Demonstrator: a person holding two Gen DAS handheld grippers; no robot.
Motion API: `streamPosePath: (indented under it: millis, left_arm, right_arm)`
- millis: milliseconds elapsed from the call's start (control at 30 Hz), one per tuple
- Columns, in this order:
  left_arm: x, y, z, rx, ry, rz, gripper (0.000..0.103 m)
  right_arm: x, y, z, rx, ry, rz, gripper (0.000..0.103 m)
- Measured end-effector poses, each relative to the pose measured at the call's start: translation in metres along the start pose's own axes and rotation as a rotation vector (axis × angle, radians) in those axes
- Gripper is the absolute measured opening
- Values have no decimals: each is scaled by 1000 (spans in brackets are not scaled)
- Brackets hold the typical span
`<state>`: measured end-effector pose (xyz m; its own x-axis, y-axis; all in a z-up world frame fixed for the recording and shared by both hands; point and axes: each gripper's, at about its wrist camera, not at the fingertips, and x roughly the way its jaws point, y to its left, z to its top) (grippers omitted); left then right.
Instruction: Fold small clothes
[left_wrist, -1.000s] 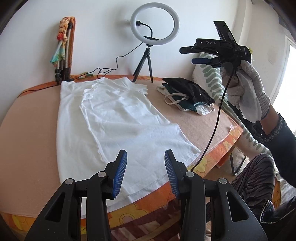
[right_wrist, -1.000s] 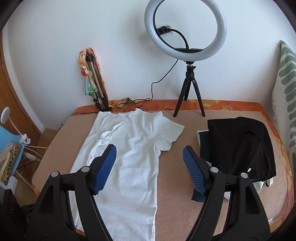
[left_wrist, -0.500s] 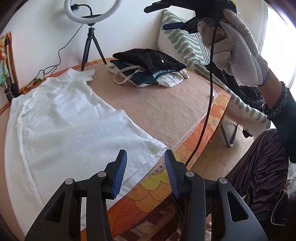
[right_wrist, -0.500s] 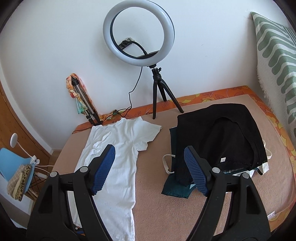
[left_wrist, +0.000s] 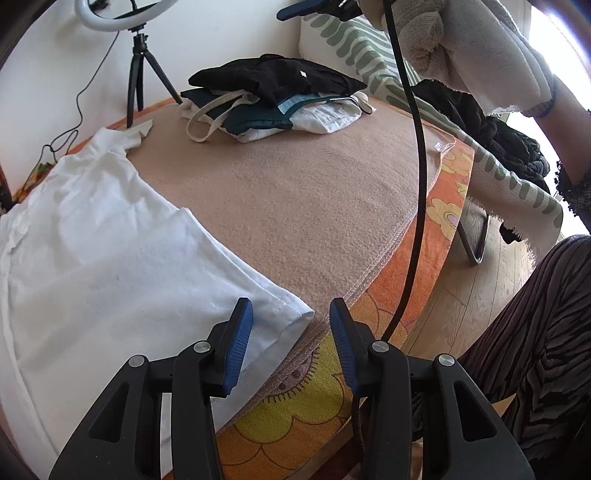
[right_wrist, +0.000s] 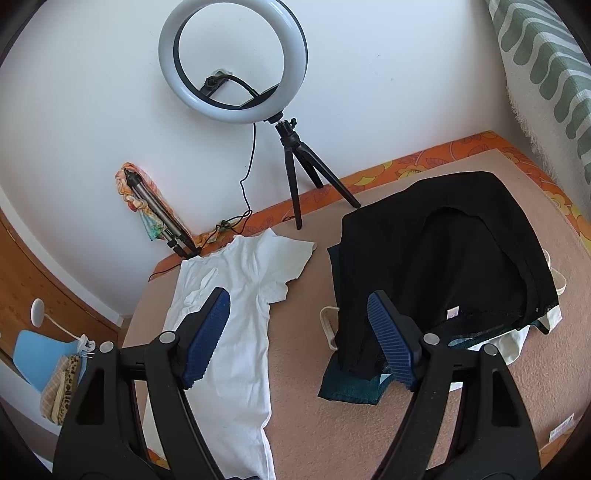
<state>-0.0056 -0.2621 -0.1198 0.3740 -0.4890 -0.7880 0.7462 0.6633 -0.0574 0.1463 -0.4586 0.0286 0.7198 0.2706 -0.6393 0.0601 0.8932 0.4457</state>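
Closing in on the white T-shirt (left_wrist: 103, 258), spread flat on the tan blanket (left_wrist: 295, 206), collar end toward the ring light (right_wrist: 233, 55), hem corner near the blanket's front edge. Left gripper (left_wrist: 290, 328) spread wide, empty, lined up just short of that hem corner; best to slide one pad under the stitched edge, pinch both layers together, avoid catching the blanket. Right gripper (right_wrist: 299, 325) also wide, empty, held high above the blanket, facing the shirt and the pile of dark folded clothes (right_wrist: 443, 251) beside it. Thin, soft, lightly creased cotton; one sleeve splayed toward the pile.
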Motion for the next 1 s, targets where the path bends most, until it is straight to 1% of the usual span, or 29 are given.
streamPosePath:
  millis: [67, 133, 233, 267, 400, 567, 700, 767, 833, 933, 1000]
  left_arm:
    - [-1, 2, -2, 8, -8, -2, 41]
    - [-2, 4, -3, 14, -19, 5, 34]
    - [-2, 11, -3, -2, -38, -5, 19]
    - [-2, 14, -3, -13, -41, -10, 9]
    - [-4, 30, -4, -106, -56, -69, 6]
    - [-16, 41, -4, -180, -101, -99, 5]
    - [-30, 50, -6, -261, -163, -110, 5]
    - [-35, 53, -8, -305, -201, -110, 5]
    - [-37, 58, -10, -352, -228, -120, 5]
    - [-38, 64, -13, -393, -249, -127, 5]
    - [-40, 67, -13, -394, -255, -113, 5]
  right_arm:
    - [2, -3, 0, 12, 0, -4, 80]
    - [5, -5, 0, 27, 2, -2, 80]
    - [8, -7, 0, 32, 3, -10, 80]
    - [10, -6, 0, 32, 5, -12, 80]
    - [14, -3, -1, 24, 14, -10, 80]
    - [26, 5, 3, -4, 27, -14, 80]
    - [48, 16, 13, -36, 55, 1, 80]
    - [67, 25, 21, -71, 69, -5, 80]
    - [92, 35, 29, -78, 93, 4, 80]
    - [141, 50, 38, -57, 182, 56, 80]
    - [179, 55, 40, -45, 243, 27, 80]
